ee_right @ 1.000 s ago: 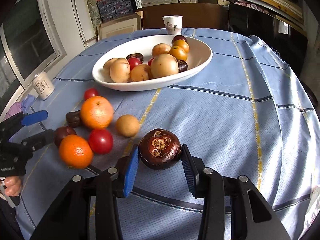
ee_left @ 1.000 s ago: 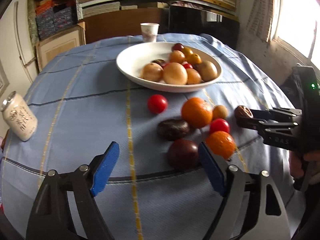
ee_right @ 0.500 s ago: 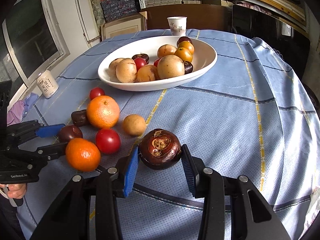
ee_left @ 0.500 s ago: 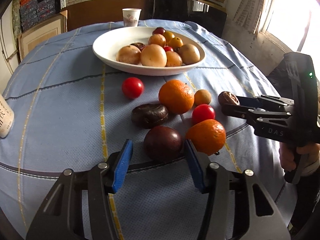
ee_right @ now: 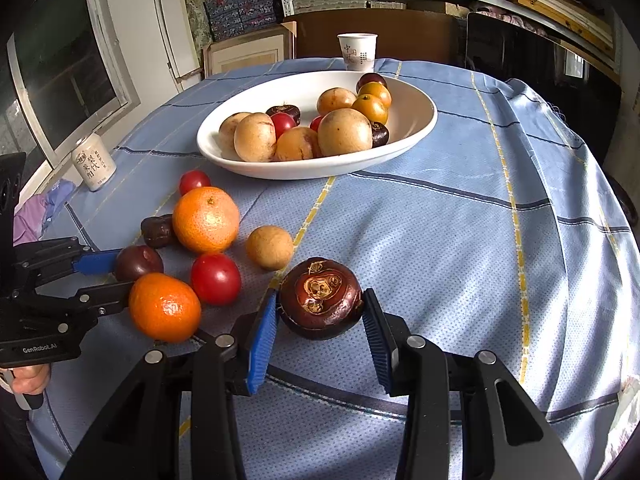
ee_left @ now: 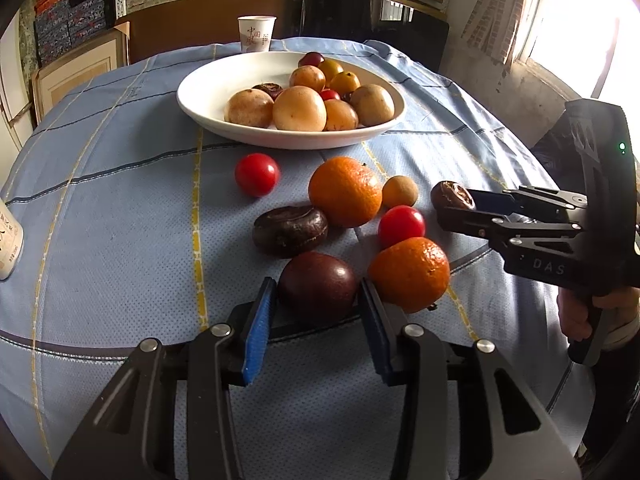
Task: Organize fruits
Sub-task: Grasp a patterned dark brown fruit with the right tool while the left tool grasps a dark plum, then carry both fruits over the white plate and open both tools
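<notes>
Both grippers loaded up right now. Left gripper (ee_left: 316,300) closed around a dark purple passion fruit (ee_left: 318,284), bottom centre of the left wrist view, blue pads (ee_left: 258,320) pressing its sides, fruit seemingly still down on the blue checked tablecloth (ee_left: 120,220). Right gripper (ee_right: 320,316) clamped on a water chestnut (ee_right: 320,298), lower middle of the right wrist view, scarred top facing the lens.

Handling guess: both small, round, light, with hard smooth skins, so prone to squirting out if pinched off-centre. Best squeezed across the widest part, not the top. Tangerine (ee_left: 409,274) touching the outer side of the left gripper's right pad, likely to roll if nudged.

White bowl (ee_left: 200,92) upper centre, already holding a pile of fruit.

Hard to tell: whether the chestnut is lifted clear of the cloth or resting on it. Undersides of both fruits hidden. White can (ee_right: 94,164) cut off at the left edge of the left view, paper cup (ee_left: 257,34) behind the bowl
</notes>
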The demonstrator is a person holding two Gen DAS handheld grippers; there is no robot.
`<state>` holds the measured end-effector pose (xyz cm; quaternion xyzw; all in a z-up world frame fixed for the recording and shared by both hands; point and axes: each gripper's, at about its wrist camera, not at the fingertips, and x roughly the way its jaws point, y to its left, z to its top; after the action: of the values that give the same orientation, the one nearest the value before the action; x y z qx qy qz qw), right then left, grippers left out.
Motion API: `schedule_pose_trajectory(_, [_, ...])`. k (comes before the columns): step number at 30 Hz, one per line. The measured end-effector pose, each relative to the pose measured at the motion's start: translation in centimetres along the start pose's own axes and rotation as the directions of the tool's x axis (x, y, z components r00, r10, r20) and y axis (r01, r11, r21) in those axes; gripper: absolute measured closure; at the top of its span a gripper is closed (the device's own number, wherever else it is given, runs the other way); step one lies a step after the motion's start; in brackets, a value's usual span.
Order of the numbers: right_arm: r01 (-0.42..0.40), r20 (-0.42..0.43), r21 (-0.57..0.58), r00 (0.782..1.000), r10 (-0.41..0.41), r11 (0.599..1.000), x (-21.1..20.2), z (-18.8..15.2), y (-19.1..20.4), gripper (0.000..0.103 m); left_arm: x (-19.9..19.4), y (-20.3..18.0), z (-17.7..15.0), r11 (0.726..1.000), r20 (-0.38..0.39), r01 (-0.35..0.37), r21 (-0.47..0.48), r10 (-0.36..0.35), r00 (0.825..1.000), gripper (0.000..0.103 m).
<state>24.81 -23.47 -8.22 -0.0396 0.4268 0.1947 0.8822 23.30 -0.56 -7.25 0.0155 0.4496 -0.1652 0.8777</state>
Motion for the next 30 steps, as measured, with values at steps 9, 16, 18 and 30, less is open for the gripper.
schedule_pose_trajectory(9, [-0.048,0.049,0.016,0.998,0.047,0.999,-1.0,0.2,-0.2,0.060,-1.5,0.0,0.0,1.000,0.061,-0.010,-0.006,0.011,0.998,0.064])
schedule_pose_trajectory(16, [-0.077,0.171,-0.003,0.982,0.076,0.997,-2.1,0.9,0.2,0.060,-3.5,1.3,2.0,0.997,0.133,0.040,-0.062,-0.032,0.991,0.064])
schedule_pose_trajectory(18, [-0.084,0.179,0.021,0.981,0.079,0.996,-1.6,1.8,0.1,0.060,-3.7,2.2,3.6,0.997,0.136,0.039,-0.074,-0.029,0.990,0.064])
schedule_pose_trajectory(30, [-0.106,0.253,0.075,0.964,0.084,0.992,2.2,10.7,0.5,0.060,2.4,6.5,15.2,0.987,0.131,-0.109,-0.116,0.124,0.984,0.064])
